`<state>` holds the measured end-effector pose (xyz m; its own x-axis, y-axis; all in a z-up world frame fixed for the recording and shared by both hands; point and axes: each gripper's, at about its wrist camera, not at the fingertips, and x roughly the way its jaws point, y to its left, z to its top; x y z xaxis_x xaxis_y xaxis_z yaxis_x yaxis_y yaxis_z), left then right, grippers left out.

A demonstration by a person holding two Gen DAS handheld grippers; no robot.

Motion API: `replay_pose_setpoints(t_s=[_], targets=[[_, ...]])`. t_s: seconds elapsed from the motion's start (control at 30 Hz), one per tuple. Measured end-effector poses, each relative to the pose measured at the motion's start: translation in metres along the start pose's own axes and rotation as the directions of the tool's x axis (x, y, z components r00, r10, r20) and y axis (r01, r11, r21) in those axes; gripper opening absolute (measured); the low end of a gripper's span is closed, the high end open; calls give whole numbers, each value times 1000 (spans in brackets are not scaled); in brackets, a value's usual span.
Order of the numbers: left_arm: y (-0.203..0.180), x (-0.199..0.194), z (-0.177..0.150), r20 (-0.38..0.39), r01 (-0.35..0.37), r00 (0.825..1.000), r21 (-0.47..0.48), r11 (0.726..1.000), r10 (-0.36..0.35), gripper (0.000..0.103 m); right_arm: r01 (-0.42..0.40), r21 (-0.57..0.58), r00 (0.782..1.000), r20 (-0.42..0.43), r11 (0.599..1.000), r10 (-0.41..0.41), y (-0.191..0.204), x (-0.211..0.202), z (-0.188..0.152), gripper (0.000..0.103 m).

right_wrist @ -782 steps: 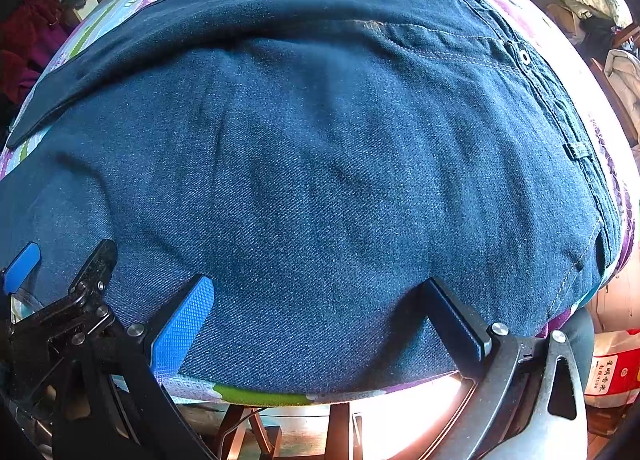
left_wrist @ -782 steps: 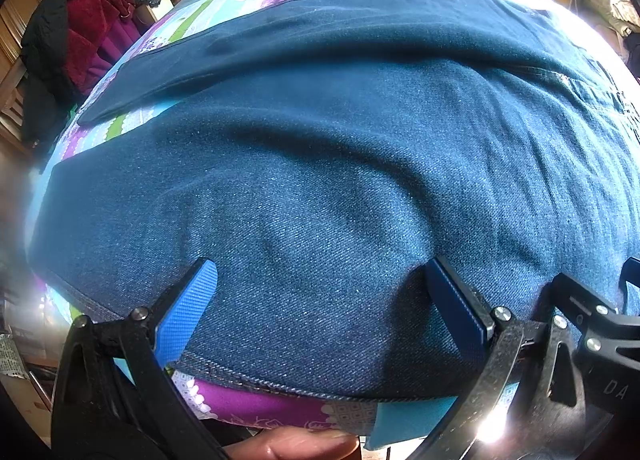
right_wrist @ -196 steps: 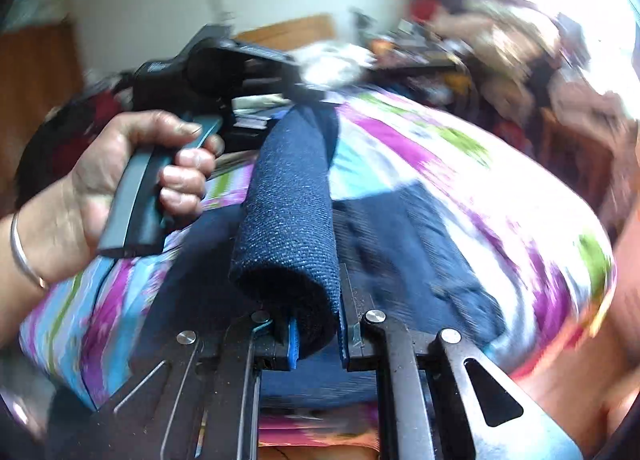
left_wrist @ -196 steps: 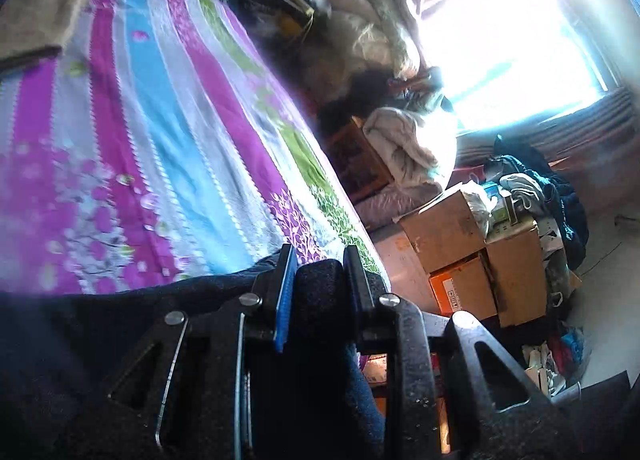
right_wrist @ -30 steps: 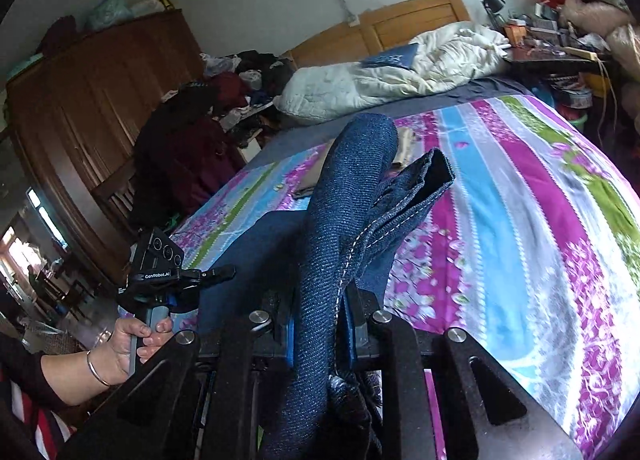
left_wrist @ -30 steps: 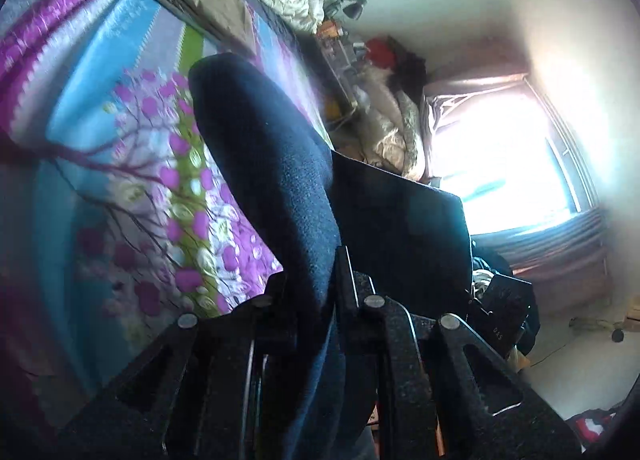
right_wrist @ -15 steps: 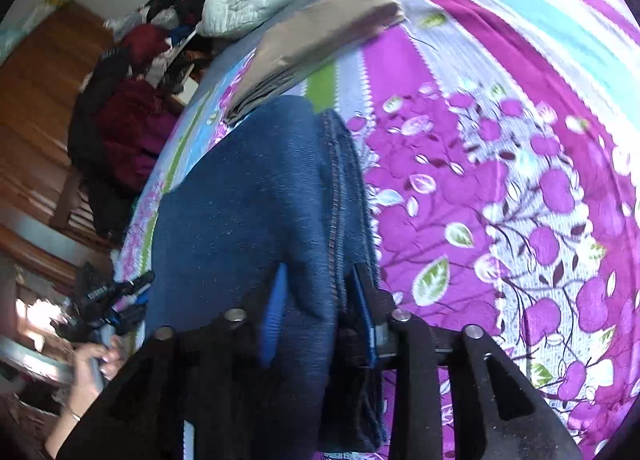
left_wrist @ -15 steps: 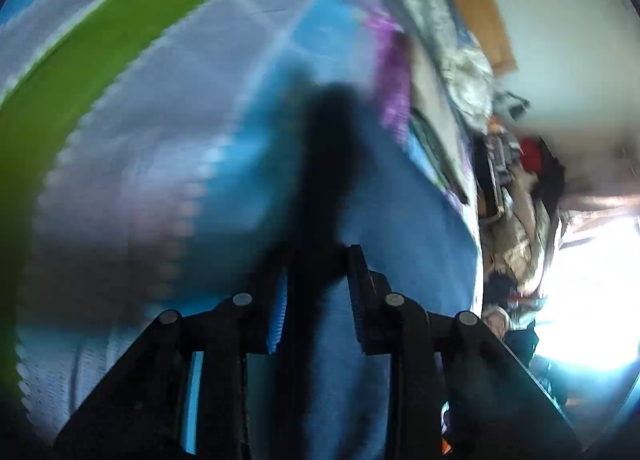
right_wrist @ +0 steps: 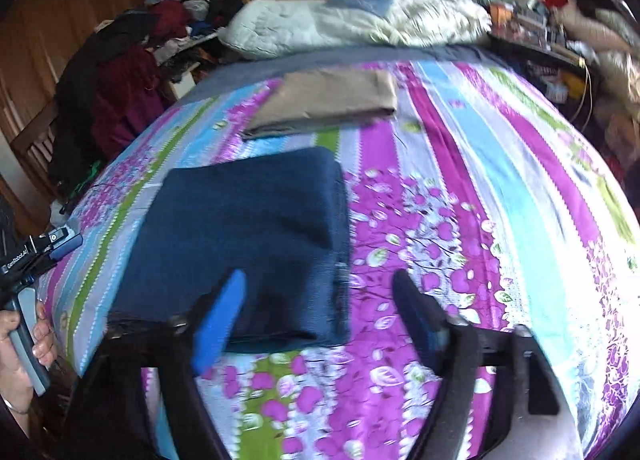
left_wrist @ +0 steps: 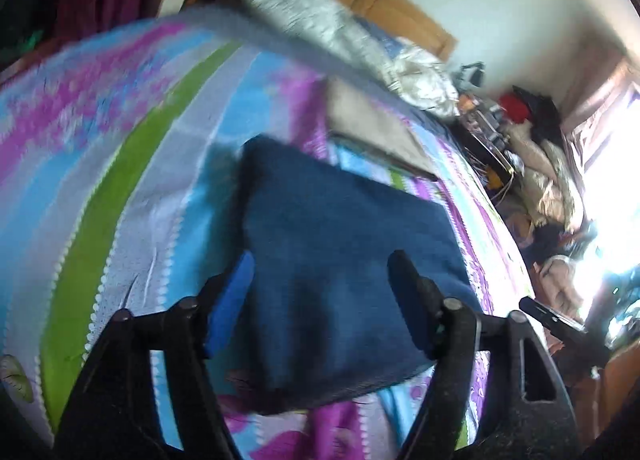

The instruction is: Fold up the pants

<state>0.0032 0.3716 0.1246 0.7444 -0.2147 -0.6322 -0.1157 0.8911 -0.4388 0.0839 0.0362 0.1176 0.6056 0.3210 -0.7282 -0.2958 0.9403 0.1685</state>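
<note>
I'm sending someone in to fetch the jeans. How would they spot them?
On the striped floral bedspread, look toward its near edge. The folded jeans lie flat there as a dark blue denim rectangle, unlike the tan folded garment lying closer to the pillows.

Both wrist views over shared pants (left_wrist: 340, 244)

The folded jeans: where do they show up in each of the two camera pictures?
Left wrist: jeans fill the centre, between the open fingers.
Right wrist: jeans lie left of centre.
Shared landmark: the folded tan cloth, just beyond them.
</note>
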Motion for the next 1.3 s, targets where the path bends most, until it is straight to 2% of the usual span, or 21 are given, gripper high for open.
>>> replay_pose_setpoints(t_s=[0.03, 0.1, 0.13, 0.17, 0.2, 0.23, 0.3, 0.33, 0.4, 0.47, 0.5, 0.53, 0.6, 0.67, 0.83, 0.9, 1.0, 1.07, 1.13, 1.3], targets=[[-19, -3, 1, 16, -42, 999, 43, 998, 41, 90, 5, -3, 1000, 19, 1000, -5, 9, -8, -2, 95], [-43, -8, 1, 39, -104, 994, 93, 990, 101, 91, 27, -7, 998, 53, 1000, -26, 27, -20, -3, 99], [-54, -9, 0, 61, -177, 983, 108, 978, 171, 91, 45, -6, 997, 59, 999, -45, 36, -25, -4, 103], [-65, -14, -1, 89, -239, 969, 113, 964, 230, 92, 56, -8, 997, 49, 998, -56, 42, -28, -3, 103], [-68, -18, -4, 100, -287, 956, 106, 952, 277, 99, 54, -15, 998, 35, 998, -54, 47, -30, -3, 103], [-74, -24, -6, 119, -352, 932, 89, 932, 341, 103, 60, -29, 998, 23, 998, -59, 51, -33, -1, 103], [-80, -38, -12, 172, -427, 895, 67, 902, 412, 103, 117, -63, 992, 63, 991, -113, 60, -49, -3, 103], [-81, -43, -15, 186, -443, 886, 78, 893, 424, 103, 176, -79, 980, 103, 981, -167, 65, -60, -3, 103], [-88, -49, -19, 201, -460, 880, 130, 878, 431, 103, 249, -93, 958, 172, 964, -231, 71, -78, -5, 103], [-87, -57, -23, 198, -437, 893, 167, 884, 404, 103, 261, -81, 946, 220, 962, -238, 77, -95, -4, 103], [-88, -61, -24, 195, -439, 892, 165, 883, 407, 103, 261, -69, 942, 238, 963, -238, 79, -102, -4, 103], [-90, -64, -23, 212, -453, 883, 158, 877, 418, 103, 270, -57, 933, 260, 961, -247, 81, -108, -5, 103], [-98, -75, -23, 282, -492, 852, 149, 858, 441, 103, 305, -49, 907, 320, 951, -274, 87, -121, -8, 103], [-105, -82, -25, 315, -510, 838, 165, 844, 445, 103, 319, -56, 891, 358, 946, -279, 92, -130, -11, 103], [-102, -89, -25, 327, -528, 820, 115, 841, 470, 103, 345, -83, 902, 306, 935, -305, 95, -127, -13, 103], [-100, -87, -25, 299, -534, 823, 114, 838, 483, 103, 376, -60, 900, 263, 925, -349, 91, -122, -15, 103], [-98, -85, -26, 276, -554, 814, 108, 826, 510, 103, 359, -32, 918, 191, 933, -347, 81, -115, -16, 103], [-97, -87, -28, 274, -560, 811, 104, 822, 518, 103, 360, -20, 917, 191, 933, -350, 79, -115, -19, 103], [-99, -88, -30, 276, -578, 798, 103, 809, 535, 103, 352, -28, 921, 189, 935, -341, 79, -115, -20, 103], [-101, -86, -32, 259, -593, 794, 132, 794, 550, 103, 338, -64, 931, 169, 939, -323, 84, -112, -22, 103]])
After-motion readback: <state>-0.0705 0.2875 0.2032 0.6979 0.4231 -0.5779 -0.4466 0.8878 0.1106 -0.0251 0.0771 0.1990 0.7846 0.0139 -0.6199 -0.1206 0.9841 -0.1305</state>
